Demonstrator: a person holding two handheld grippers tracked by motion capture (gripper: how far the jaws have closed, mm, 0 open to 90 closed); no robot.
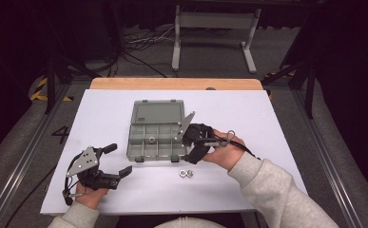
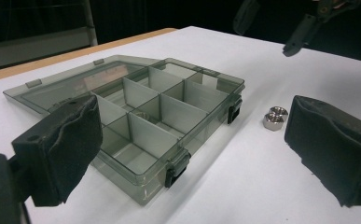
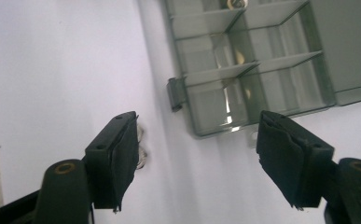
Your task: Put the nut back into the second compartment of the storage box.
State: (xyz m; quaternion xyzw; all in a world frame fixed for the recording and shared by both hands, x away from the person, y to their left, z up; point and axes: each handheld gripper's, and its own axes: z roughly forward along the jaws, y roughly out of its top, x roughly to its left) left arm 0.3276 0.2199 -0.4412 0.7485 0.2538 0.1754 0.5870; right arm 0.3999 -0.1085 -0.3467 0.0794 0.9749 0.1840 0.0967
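Open box (image 1: 155,129) mid-table (image 1: 248,109); two nuts (image 1: 186,173) before it.

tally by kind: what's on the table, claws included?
Box, lid open: 1
Nuts: 3, two loose on the sheet, one in a box compartment
Claws: 2, left claw and right claw, both open
Total: 6
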